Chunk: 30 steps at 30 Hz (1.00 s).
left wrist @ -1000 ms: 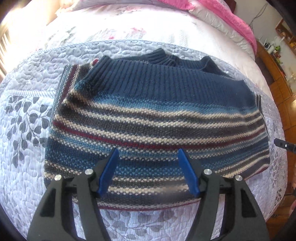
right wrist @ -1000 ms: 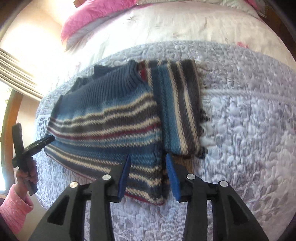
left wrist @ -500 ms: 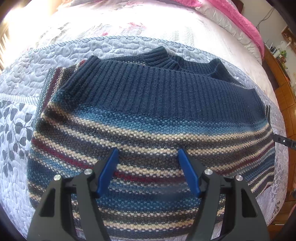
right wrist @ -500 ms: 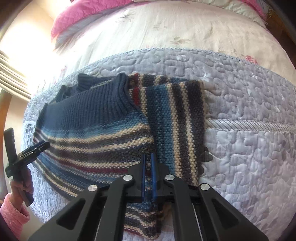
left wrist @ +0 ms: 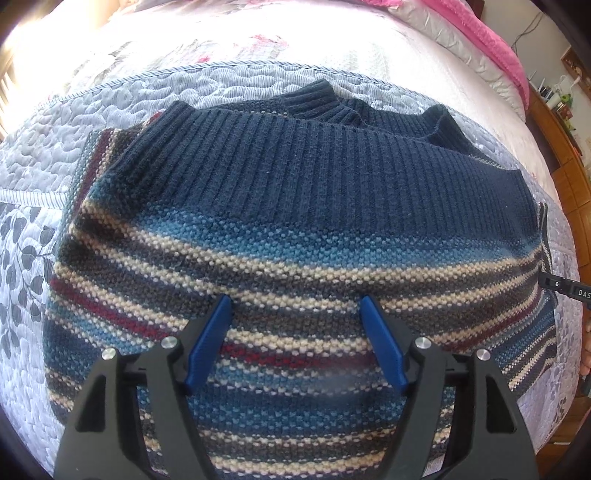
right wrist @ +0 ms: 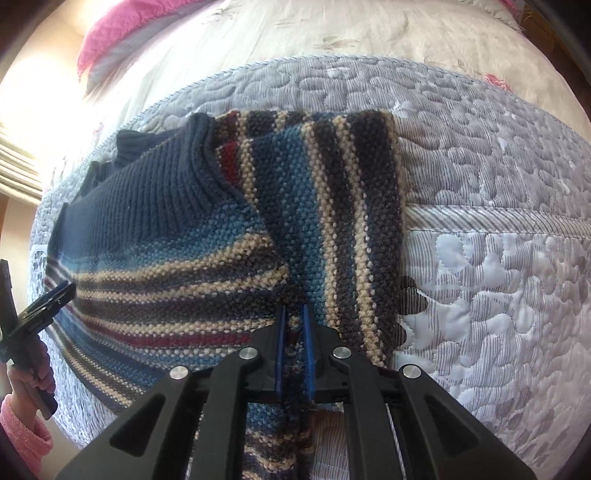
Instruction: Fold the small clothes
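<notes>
A small knitted sweater (left wrist: 295, 229), navy ribbed at the top with blue, cream, grey and red stripes, lies on a quilted bed. My left gripper (left wrist: 295, 306) hovers open just over its striped middle, nothing between the blue pads. In the right wrist view the sweater (right wrist: 177, 236) lies with a striped sleeve (right wrist: 343, 221) folded across it. My right gripper (right wrist: 293, 314) is shut on the sweater's striped lower edge beside that sleeve. The left gripper (right wrist: 44, 306) shows at the far left, held by a hand in a pink sleeve.
The lilac quilted bedspread (left wrist: 33, 258) carries a leaf print. Beyond it lie a pale floral duvet (left wrist: 229, 33) and a pink blanket (right wrist: 110, 33). Wooden furniture (left wrist: 569, 147) stands at the right. The right gripper's tip (left wrist: 565, 288) pokes in at the sweater's right edge.
My right gripper closed onto the sweater's edge near the folded sleeve. The left gripper moved forward from the sweater's near hem to over its middle, staying open.
</notes>
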Motion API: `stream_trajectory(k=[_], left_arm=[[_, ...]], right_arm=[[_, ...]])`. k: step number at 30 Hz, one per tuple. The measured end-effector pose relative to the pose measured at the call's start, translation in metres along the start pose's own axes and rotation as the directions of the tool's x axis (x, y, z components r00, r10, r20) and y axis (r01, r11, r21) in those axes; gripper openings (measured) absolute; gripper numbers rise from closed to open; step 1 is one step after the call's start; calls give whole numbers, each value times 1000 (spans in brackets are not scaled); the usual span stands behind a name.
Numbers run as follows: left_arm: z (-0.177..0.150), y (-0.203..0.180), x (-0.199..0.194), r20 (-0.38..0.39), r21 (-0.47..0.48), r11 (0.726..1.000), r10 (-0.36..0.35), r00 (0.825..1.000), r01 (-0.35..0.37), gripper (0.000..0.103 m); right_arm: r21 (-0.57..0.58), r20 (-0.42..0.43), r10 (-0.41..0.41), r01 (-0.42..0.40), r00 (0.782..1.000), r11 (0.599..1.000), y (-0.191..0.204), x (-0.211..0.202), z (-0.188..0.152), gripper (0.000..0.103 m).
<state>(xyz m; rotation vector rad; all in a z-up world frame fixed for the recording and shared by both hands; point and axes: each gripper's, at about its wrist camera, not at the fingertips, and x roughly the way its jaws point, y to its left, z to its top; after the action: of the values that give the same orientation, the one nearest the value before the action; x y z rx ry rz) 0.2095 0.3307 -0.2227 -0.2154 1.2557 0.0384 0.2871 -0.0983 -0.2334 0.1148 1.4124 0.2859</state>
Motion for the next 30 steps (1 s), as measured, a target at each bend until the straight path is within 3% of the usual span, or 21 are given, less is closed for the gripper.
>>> stream_trajectory(k=[2,4,5,6,7,8,9,12,16,19,22,25,26,27,30], left_arm=[[-1,-1,1,1,4,1000,5,1000,-5,73],[-1,-2,0,-2,3,1000,8,1000,-8,73],[-1,-3,-2,-7,-1,1000,9,1000,-9,73],[0,-3,-5,-13,-6,1000,7,1000,-7,72],[0,-3,-10,-14,-11,1000,3,1000,-3,72],[0,-2,-16,-6,-15,1000,-2,1000,1,72],[-1,-1,-23,8,-15,1000,-3,1000,3,72],[-5,0,-34,28,-20,1000,-16,999,17,72],[-9,-5,-30,12,-19,999,-28,1000,28,72],[-11,-8,-23,2,-21,999,-26,1000,26,72],[-10,-10,-18,-1,-5,1000,-14,1000,14,72],[-9,-11,-13,-7,6,1000,-12,1000,12,73],[-5,-13,-9,-9,6,1000,-14,1000,14,73],[-4,-12,-8,-10,4,1000,-18,1000,18,73],[-1,-9,-5,-15,-8,999,-31,999,31,73]], right_arm=[[9,0,1,-1,1000,1000,0,2,1,9],[16,6,15,-15,1000,1000,1,-2,1,17],[26,9,37,-37,999,999,1,-8,0,30],[33,17,57,-58,998,998,-1,-18,-3,50],[34,39,57,-58,998,998,-1,-28,-6,61],[33,69,30,-32,997,999,-1,-40,-11,82],[35,94,2,-5,996,999,-4,-50,-16,91],[75,90,31,-38,995,996,-21,-60,-28,92],[117,2,63,-62,998,991,-39,-35,-34,93],[168,-10,143,-139,990,976,-45,-19,-35,92],[195,-18,186,-179,982,964,-43,-4,-32,85],[178,-23,177,-170,984,969,-34,4,-27,78],[174,-18,180,-174,984,969,-32,4,-25,68],[175,-13,197,-192,980,966,-31,3,-23,50],[181,-3,225,-221,974,958,-31,-1,-20,39]])
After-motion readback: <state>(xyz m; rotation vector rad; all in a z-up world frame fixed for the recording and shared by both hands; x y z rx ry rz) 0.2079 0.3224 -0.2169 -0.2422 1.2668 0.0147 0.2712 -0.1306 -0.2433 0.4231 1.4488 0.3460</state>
